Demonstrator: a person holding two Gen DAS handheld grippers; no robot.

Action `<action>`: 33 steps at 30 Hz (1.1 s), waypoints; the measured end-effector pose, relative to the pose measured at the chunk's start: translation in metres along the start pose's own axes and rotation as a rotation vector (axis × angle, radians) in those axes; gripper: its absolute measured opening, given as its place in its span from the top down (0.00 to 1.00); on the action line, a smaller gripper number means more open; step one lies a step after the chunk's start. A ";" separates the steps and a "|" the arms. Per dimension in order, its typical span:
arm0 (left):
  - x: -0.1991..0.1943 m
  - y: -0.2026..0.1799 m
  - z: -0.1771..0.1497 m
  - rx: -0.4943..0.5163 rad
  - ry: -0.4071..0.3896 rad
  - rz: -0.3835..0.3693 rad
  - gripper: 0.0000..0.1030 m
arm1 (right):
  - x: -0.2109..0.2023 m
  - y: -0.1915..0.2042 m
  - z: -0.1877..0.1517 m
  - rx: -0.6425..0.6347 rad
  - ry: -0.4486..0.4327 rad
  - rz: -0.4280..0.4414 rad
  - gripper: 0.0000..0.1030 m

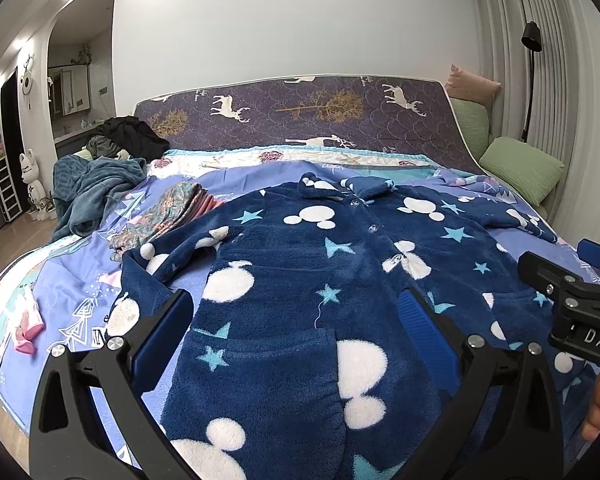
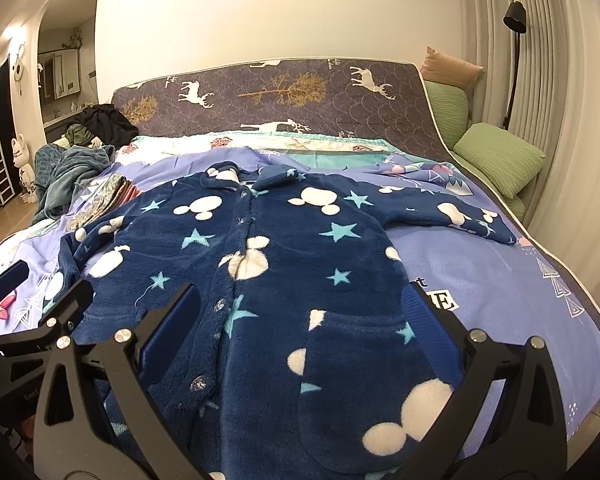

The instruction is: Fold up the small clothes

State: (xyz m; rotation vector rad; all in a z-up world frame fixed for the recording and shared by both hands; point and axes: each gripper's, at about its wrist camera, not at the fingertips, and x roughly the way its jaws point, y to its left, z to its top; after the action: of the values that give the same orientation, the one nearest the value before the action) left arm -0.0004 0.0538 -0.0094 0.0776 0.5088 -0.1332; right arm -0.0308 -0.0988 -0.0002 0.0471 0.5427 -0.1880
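Note:
A navy fleece pyjama top (image 1: 300, 280) with white mouse heads and blue stars lies spread flat, buttoned, front up on the bed; it also shows in the right wrist view (image 2: 284, 264). Its sleeves reach out to both sides. My left gripper (image 1: 296, 320) is open and empty, hovering over the top's lower left part. My right gripper (image 2: 300, 316) is open and empty over the lower right part; it also shows at the right edge of the left wrist view (image 1: 560, 276). The left gripper shows at the left edge of the right wrist view (image 2: 40, 288).
The bed's purple printed sheet (image 2: 480, 280) lies under the top. A folded patterned garment (image 1: 160, 216) lies at its left, small pink socks (image 1: 28, 332) near the left edge. A teal blanket (image 1: 96, 192) and dark clothes (image 1: 128, 136) sit far left. Green pillows (image 1: 520, 168) far right.

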 end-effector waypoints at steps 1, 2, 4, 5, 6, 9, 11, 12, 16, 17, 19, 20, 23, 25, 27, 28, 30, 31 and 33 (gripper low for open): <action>0.001 0.001 0.000 -0.002 0.001 -0.002 0.01 | 0.001 0.001 0.000 -0.001 0.000 -0.001 0.02; 0.001 0.001 -0.001 -0.004 0.004 -0.005 0.01 | 0.001 0.001 0.000 -0.002 0.000 -0.002 0.02; 0.003 0.003 -0.001 -0.007 0.009 -0.011 0.01 | 0.002 0.003 0.001 -0.003 0.001 -0.003 0.02; 0.004 0.003 -0.001 -0.008 0.011 -0.011 0.01 | 0.002 0.004 0.001 -0.005 0.002 -0.004 0.02; 0.004 0.004 -0.001 -0.008 0.011 -0.011 0.01 | 0.003 0.004 0.001 -0.008 0.003 -0.005 0.02; 0.006 0.007 -0.002 -0.015 0.016 -0.017 0.01 | 0.005 0.008 0.001 -0.014 0.005 -0.006 0.02; 0.008 0.009 -0.001 -0.020 0.019 -0.020 0.01 | 0.007 0.010 0.001 -0.018 0.006 -0.007 0.02; 0.009 0.011 -0.001 -0.023 0.020 -0.021 0.01 | 0.008 0.011 0.002 -0.021 0.007 -0.008 0.02; 0.013 0.017 -0.002 -0.035 0.030 -0.024 0.01 | 0.011 0.017 0.003 -0.031 0.012 -0.011 0.02; 0.014 0.019 -0.002 -0.040 0.032 -0.025 0.01 | 0.012 0.018 0.003 -0.033 0.012 -0.012 0.02; 0.017 0.023 -0.002 -0.053 0.038 -0.030 0.01 | 0.013 0.020 0.004 -0.036 0.015 -0.012 0.02; 0.018 0.025 -0.002 -0.057 0.040 -0.031 0.01 | 0.014 0.021 0.004 -0.038 0.017 -0.012 0.02; 0.023 0.030 -0.003 -0.070 0.050 -0.036 0.01 | 0.017 0.025 0.005 -0.044 0.021 -0.016 0.02; 0.025 0.034 -0.004 -0.075 0.056 -0.036 0.01 | 0.020 0.028 0.006 -0.045 0.026 -0.016 0.02; 0.029 0.038 -0.005 -0.083 0.066 -0.039 0.01 | 0.025 0.031 0.006 -0.048 0.035 -0.017 0.02; 0.031 0.040 -0.006 -0.086 0.071 -0.041 0.01 | 0.027 0.033 0.006 -0.050 0.040 -0.018 0.02; 0.034 0.044 -0.007 -0.095 0.079 -0.044 0.01 | 0.032 0.036 0.006 -0.057 0.051 -0.018 0.02; 0.036 0.048 -0.008 -0.101 0.087 -0.048 0.01 | 0.034 0.037 0.006 -0.059 0.054 -0.018 0.02; 0.040 0.057 -0.008 -0.122 0.101 -0.058 0.01 | 0.040 0.040 0.007 -0.071 0.064 -0.015 0.02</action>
State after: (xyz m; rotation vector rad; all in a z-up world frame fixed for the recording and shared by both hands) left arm 0.0384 0.1069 -0.0332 -0.0495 0.6189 -0.1552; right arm 0.0133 -0.0670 -0.0152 -0.0200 0.6137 -0.1818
